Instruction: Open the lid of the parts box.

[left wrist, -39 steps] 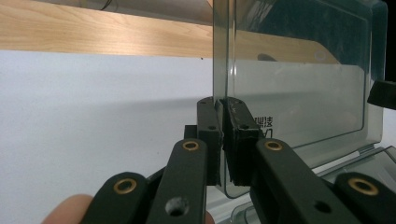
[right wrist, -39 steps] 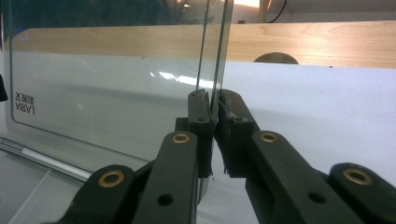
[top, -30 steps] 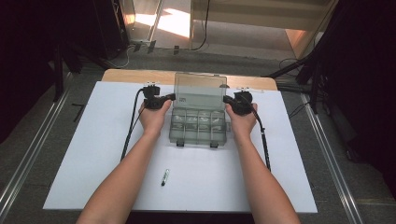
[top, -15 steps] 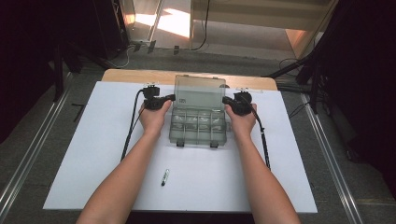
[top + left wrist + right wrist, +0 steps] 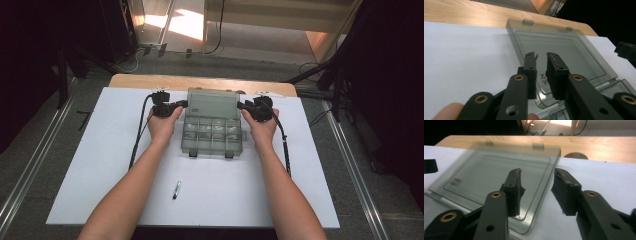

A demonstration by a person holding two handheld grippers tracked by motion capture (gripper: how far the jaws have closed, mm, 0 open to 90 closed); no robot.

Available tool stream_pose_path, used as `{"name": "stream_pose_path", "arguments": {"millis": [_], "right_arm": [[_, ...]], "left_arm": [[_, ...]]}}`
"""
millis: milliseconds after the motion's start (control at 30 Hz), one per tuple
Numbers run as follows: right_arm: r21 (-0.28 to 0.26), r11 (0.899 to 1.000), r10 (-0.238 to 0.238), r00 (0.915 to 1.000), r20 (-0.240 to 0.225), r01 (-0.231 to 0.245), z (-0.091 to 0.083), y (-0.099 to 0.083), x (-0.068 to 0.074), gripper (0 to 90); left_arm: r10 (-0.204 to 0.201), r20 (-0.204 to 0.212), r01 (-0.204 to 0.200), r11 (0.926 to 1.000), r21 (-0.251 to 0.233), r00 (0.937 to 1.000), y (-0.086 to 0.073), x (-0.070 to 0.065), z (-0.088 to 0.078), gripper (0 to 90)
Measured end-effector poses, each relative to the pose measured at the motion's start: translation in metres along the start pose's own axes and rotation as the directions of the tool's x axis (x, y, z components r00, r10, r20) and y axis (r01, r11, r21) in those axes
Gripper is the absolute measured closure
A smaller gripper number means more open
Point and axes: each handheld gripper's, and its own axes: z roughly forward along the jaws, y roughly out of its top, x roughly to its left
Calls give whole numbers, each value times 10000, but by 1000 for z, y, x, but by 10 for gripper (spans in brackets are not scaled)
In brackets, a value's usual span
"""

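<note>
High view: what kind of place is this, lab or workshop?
Probably a lab recording station. A white sheet covers a wooden table, dark stands and cables crowd the floor behind it, and metal rails flank the table.

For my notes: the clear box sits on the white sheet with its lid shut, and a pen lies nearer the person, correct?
Not quite: the lid is open, laid back behind the box, as the high view shows. The pen does lie nearer the person on the sheet.
</note>
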Motion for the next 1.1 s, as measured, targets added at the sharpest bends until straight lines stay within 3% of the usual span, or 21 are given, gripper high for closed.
{"name": "stream_pose_path", "arguments": {"millis": [233,367,567,733,933,1100], "right_arm": [[-288,9974,-661,9975,-258,654,-18,-4,2,440],[-406,9937,-1056,9942,-227,1046,-28,-8,4,339],[-756,9885,-1331,9907,-268,1307,-48,-16,6,179],[-1005,9853,-1437,9883,-513,1381,-62,-25,8,117],[-1055,9793,-1779,9832,-414,1728,-76,-38,9,30],[-1102,9788,-1792,9825,-513,1728,-86,-50,7,0]], "left_arm": [[184,429,-187,9998,63,9989,0,-5,-9,613],[349,448,-359,9991,216,9984,-1,-9,-13,466],[726,671,-740,9971,194,9951,-4,-15,-24,377],[1002,766,-1019,9946,179,9920,-8,-19,-34,282],[1469,1004,-1501,9884,245,9840,-14,-26,-44,144],[1886,1402,-1960,9798,406,9720,-18,-35,-52,96]]}}
